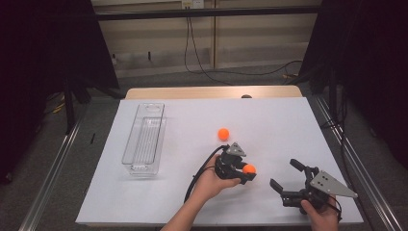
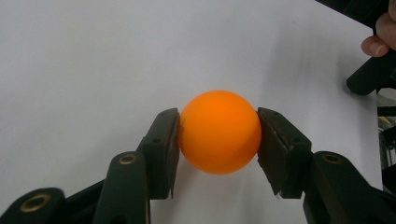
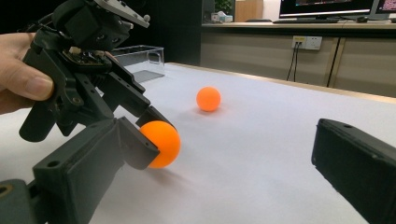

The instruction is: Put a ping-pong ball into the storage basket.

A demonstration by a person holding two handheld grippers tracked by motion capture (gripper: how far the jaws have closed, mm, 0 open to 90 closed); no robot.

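Just below the centre of the high view, the left hand-held gripper (image 1: 244,172) is clamped on an orange ball (image 2: 219,131), pinched across its middle, probably so it cannot roll free. At lower right, the right hand-held gripper (image 1: 285,175) waits with jaws spread wide, empty. A second ball (image 1: 223,134) lies on the white surface (image 1: 269,120), right of the clear bin (image 1: 144,139).

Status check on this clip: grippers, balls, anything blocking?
Left gripper shut on orange ball. Right gripper open, holding nothing. Second ball loose on table. Clear bin far left, path open.

A white table (image 1: 288,120) carries a clear bin (image 1: 143,139) and an orange ball (image 1: 223,134).
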